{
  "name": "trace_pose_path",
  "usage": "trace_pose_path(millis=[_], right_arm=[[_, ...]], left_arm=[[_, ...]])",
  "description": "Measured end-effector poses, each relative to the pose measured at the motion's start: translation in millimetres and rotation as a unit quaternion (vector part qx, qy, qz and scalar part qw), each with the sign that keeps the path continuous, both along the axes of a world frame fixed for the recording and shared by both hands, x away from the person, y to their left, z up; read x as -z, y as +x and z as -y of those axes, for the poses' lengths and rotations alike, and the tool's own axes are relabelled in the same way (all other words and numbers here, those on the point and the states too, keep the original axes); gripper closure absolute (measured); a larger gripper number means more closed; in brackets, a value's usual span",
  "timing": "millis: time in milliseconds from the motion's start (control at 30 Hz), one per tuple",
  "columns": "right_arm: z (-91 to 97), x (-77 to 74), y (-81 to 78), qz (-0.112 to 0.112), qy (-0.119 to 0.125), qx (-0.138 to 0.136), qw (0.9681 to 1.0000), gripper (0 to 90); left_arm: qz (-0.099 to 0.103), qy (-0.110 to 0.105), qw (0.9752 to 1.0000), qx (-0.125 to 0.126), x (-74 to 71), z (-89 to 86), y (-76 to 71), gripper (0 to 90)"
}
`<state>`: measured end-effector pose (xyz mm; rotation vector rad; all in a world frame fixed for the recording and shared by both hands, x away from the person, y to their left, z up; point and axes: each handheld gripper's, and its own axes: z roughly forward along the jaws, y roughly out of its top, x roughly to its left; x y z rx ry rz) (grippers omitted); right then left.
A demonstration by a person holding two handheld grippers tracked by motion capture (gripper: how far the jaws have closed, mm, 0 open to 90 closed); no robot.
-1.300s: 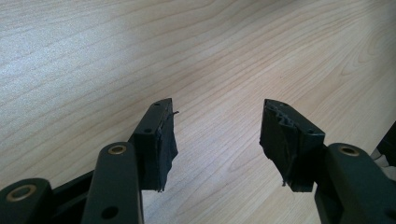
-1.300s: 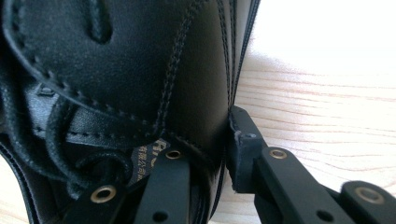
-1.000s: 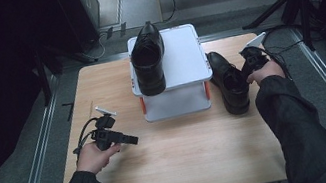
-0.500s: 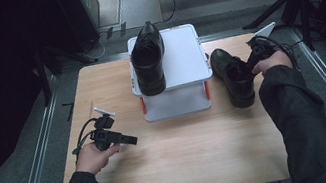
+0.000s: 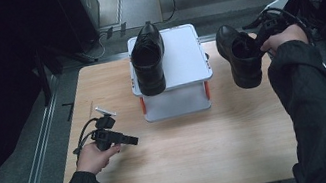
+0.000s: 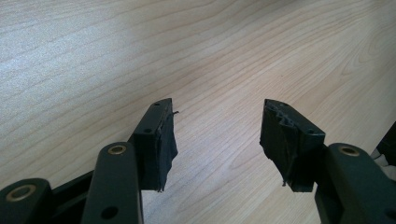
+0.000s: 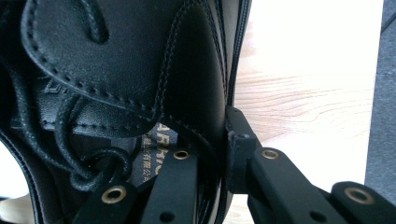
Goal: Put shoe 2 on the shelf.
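Note:
One black leather shoe (image 5: 147,61) lies on the lid of a white box (image 5: 181,63) at the table's far middle. A second black shoe (image 5: 238,55) hangs in the air to the right of the box, above the table. My right gripper (image 5: 260,44) is shut on its side wall; in the right gripper view one jaw sits inside the shoe (image 7: 140,70) by the laces and the other outside. My left gripper (image 5: 131,140) rests low over the front left of the table, open, with bare wood between its pads (image 6: 161,144).
The wooden table (image 5: 186,148) has free room across its front and middle. Metal rails run along the floor on both sides. A white flat object (image 5: 279,1) lies past the table's far right corner.
The right gripper has lifted the second shoe off the table and carried it up and away, toward the far right. The left gripper has stayed still.

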<state>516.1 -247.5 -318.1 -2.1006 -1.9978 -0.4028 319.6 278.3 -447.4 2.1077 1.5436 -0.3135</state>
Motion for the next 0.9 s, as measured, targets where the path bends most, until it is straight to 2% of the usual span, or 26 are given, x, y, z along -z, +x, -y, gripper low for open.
trace_pose_path(millis=[133, 300, 467, 633, 900], right_arm=[[-6.3, -19.5, 0.8, 0.004, 0.009, 0.002, 0.9999, 84.6], [-24.1, -47.3, 2.9, 0.017, 0.013, -0.006, 0.9997, 84.5], [-46.3, -63.4, 7.0, 0.026, 0.013, -0.016, 0.9995, 84.5], [-73.4, -65.6, 11.5, 0.041, 0.009, -0.025, 0.9988, 84.5], [-113.7, -60.3, 15.2, 0.028, 0.002, -0.056, 0.9980, 84.0]], left_arm=[[-0.004, 0.002, 1.0000, 0.004, 0.5, 0.9, 0.5, 44.3], [-0.004, 0.000, 1.0000, 0.004, 0.1, 1.1, -0.1, 44.3], [-0.004, -0.003, 1.0000, 0.007, -0.3, 0.3, -0.1, 44.3], [-0.004, -0.005, 1.0000, 0.004, -0.1, 0.2, 0.0, 44.3], [-0.005, -0.009, 0.9999, 0.005, -0.1, -1.2, 0.2, 44.0]])
